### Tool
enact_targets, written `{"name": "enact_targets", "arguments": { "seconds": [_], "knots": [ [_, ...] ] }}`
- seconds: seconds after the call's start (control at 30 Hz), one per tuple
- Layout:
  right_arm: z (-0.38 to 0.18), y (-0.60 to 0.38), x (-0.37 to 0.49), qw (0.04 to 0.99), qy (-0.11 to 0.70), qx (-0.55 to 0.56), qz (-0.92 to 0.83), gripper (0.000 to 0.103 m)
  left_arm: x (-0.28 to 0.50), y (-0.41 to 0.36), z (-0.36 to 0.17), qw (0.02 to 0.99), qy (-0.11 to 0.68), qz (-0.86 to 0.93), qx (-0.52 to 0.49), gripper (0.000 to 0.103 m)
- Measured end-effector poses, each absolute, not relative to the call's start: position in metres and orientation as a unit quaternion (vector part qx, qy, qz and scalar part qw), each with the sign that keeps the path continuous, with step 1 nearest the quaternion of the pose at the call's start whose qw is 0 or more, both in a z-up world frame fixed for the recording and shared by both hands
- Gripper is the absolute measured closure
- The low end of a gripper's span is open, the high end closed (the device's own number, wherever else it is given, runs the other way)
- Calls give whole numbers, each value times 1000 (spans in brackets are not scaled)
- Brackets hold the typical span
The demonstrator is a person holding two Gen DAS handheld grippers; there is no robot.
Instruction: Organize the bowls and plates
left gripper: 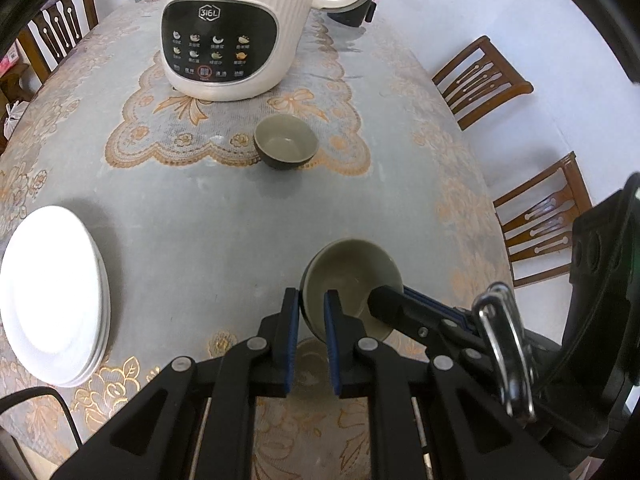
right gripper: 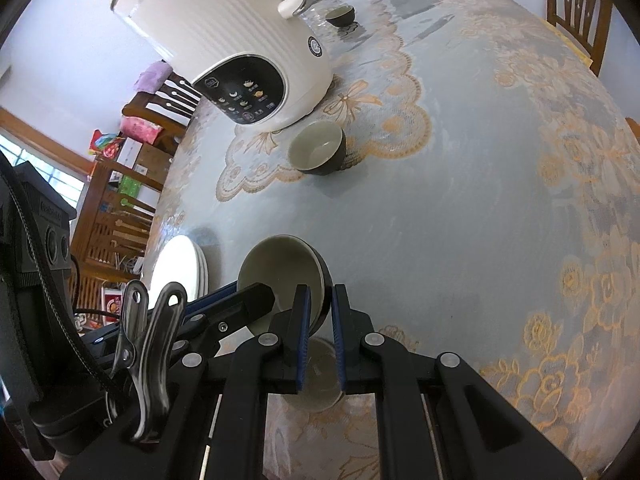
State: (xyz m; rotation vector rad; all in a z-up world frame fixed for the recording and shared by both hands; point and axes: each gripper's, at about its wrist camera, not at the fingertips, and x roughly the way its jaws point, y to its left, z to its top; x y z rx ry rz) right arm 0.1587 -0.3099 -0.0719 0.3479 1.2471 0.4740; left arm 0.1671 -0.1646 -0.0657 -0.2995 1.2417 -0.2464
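plates (left gripper: 52, 292) stacked on worktop (left gripper: 200, 232) | left tongs (left gripper: 311, 312) and right tongs (right gripper: 320, 312) both pinch the held bowl (left gripper: 352, 280) rim above a lower bowl (right gripper: 316, 376) | far bowl (left gripper: 285, 141) unstacked | roughly midway

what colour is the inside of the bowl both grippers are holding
Pale grey-green inside, dark outside on the held bowl; the left wrist view shows it best.

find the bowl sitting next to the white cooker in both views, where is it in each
Left wrist: the free bowl sits just above centre, below-right of the white cooker.
Right wrist: the same bowl sits at upper centre, below-right of the tilted-looking cooker.
Shared landmark: the cooker's black control panel.
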Motion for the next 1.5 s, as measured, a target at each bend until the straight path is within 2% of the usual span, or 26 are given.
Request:
{"name": "enact_targets", "arguments": {
  "seconds": [1.2,1.37,1.5],
  "knots": [
    [-101,-309,113,752,610,168,186,89,126,-167,-94,772,610,-124,-126,91],
    [-101,-310,113,750,611,173,185,87,126,-166,-94,774,608,-122,-128,90],
    [-101,-314,113,751,610,178,181,78,126,-164,-93,775,606,-119,-131,90]
  ]
}}
